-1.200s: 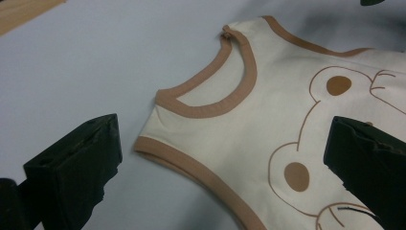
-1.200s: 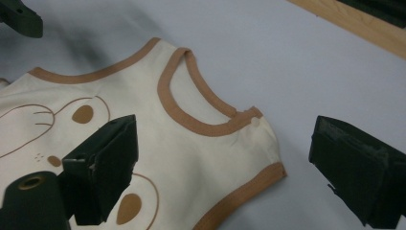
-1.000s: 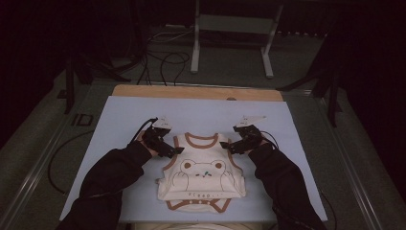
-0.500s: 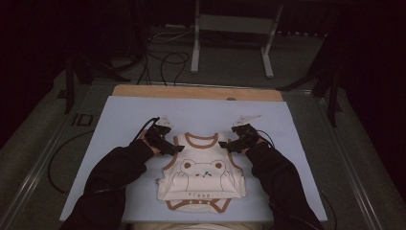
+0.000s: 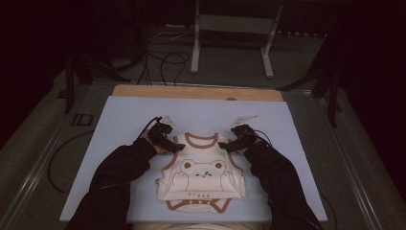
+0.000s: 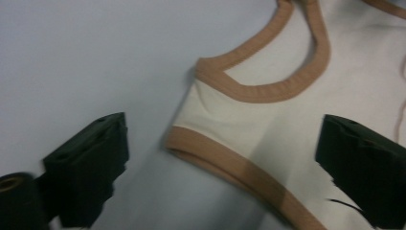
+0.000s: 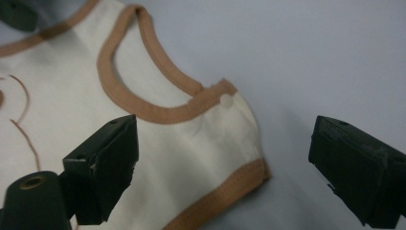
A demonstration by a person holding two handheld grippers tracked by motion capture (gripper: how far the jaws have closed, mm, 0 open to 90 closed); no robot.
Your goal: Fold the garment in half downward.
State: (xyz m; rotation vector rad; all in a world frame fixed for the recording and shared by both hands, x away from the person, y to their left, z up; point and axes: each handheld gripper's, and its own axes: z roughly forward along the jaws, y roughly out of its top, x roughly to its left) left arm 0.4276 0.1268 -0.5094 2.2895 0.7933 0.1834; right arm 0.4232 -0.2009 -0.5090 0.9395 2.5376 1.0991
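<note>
The left gripper [image 5: 181, 146] hovers with jaws spread wide and nothing clamped; they have just been closing slightly, straddling the left shoulder strap of a cream baby bodysuit [image 5: 201, 177]. The right gripper [image 5: 221, 143] also stands wide open and empty, its jaws either side of the opposite shoulder. The bodysuit has brown trim and a bear drawing on its front. It lies flat, near the front middle of a pale blue mat [image 5: 124, 115] on the table [image 5: 191, 91].
</note>
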